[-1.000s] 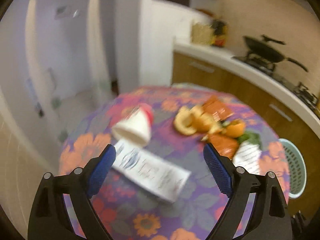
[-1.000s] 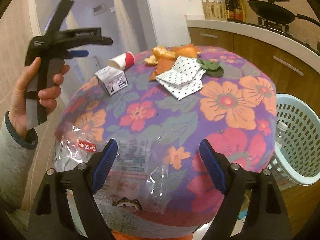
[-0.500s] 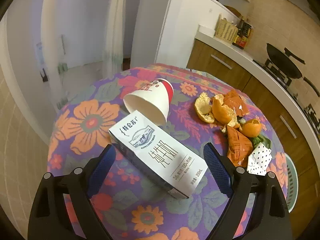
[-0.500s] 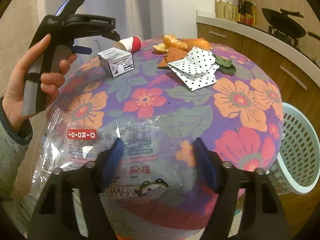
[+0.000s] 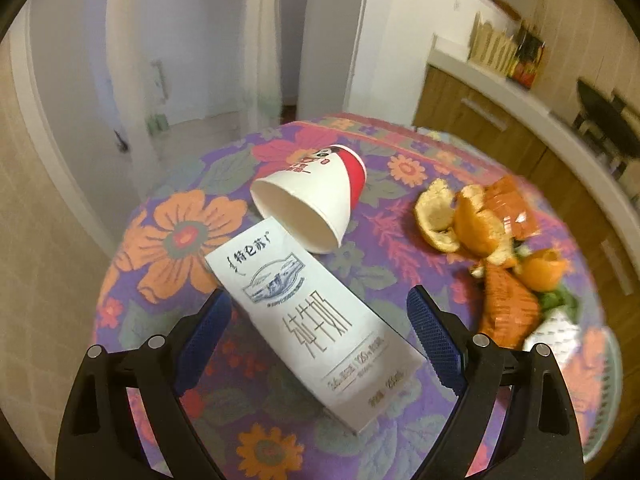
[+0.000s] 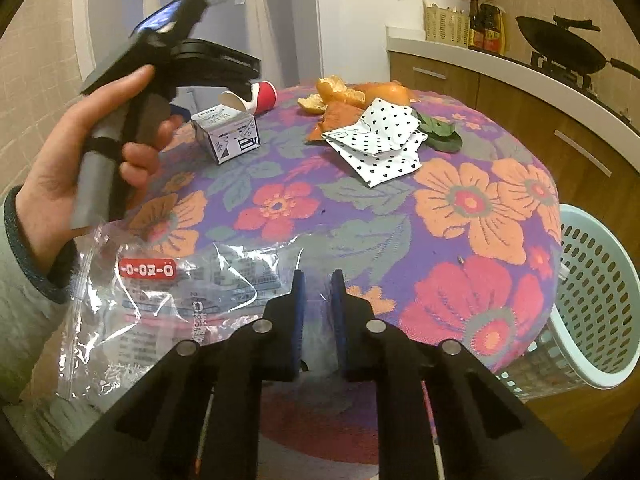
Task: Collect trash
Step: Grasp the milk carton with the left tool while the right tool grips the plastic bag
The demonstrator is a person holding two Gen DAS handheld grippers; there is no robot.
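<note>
My right gripper (image 6: 318, 284) is shut on a clear plastic bag (image 6: 168, 300) that lies over the near edge of the round flowered table (image 6: 460, 208). My left gripper (image 5: 318, 328) is open, its fingers either side of a white milk carton (image 5: 316, 320) lying flat. A tipped red-and-white paper cup (image 5: 312, 200) touches the carton's far end. In the right wrist view the carton (image 6: 228, 136) and cup (image 6: 260, 98) show behind the hand-held left gripper. Orange peels (image 5: 468, 224) (image 6: 340, 94), an orange wrapper (image 5: 506, 304), dotted paper wrappers (image 6: 380, 140) and green leaves (image 6: 440, 134) lie on the table.
A light blue mesh basket (image 6: 592, 300) stands on the floor right of the table. A kitchen counter (image 6: 520, 76) with a wok (image 6: 560, 40), bottles and a wicker basket runs behind. A doorway (image 5: 200, 60) is beyond the table.
My right gripper has closed from wide open onto the plastic bag. My left gripper has moved in lower over the milk carton, still open.
</note>
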